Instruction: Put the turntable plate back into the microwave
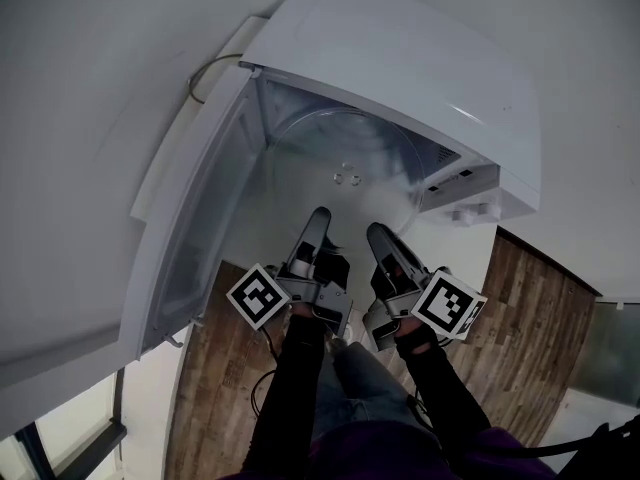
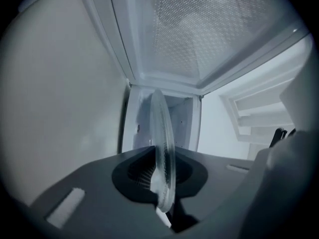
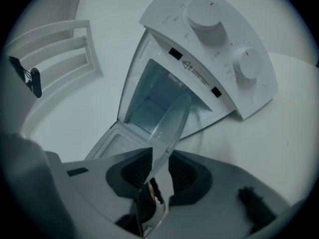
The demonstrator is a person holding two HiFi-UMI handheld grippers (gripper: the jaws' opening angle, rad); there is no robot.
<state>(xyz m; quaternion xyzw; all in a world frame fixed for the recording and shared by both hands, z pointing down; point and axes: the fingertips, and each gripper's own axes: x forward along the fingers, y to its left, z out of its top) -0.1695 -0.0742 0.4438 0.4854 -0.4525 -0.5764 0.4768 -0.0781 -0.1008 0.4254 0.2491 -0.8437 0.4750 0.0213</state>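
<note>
The clear glass turntable plate (image 1: 345, 148) lies about level in the mouth of the white microwave (image 1: 400, 58), whose door (image 1: 190, 228) hangs open to the left. My left gripper (image 1: 318, 218) is shut on the plate's near rim; in the left gripper view the plate (image 2: 162, 148) stands edge-on, pinched between the pads. My right gripper (image 1: 378, 233) is at the same rim just to the right. There the plate (image 3: 169, 128) sits between the jaws against the left pad, with a gap to the right pad. Beyond it is the microwave's cavity (image 3: 154, 93).
The microwave's panel carries two round knobs (image 3: 204, 11) (image 3: 247, 61). A white slatted rack (image 3: 55, 49) stands to the left on the white counter (image 3: 239, 148). A cable (image 1: 205, 73) loops behind the microwave. The perforated door window (image 2: 199, 29) is close above my left gripper. Wooden floor (image 1: 520, 318) lies below.
</note>
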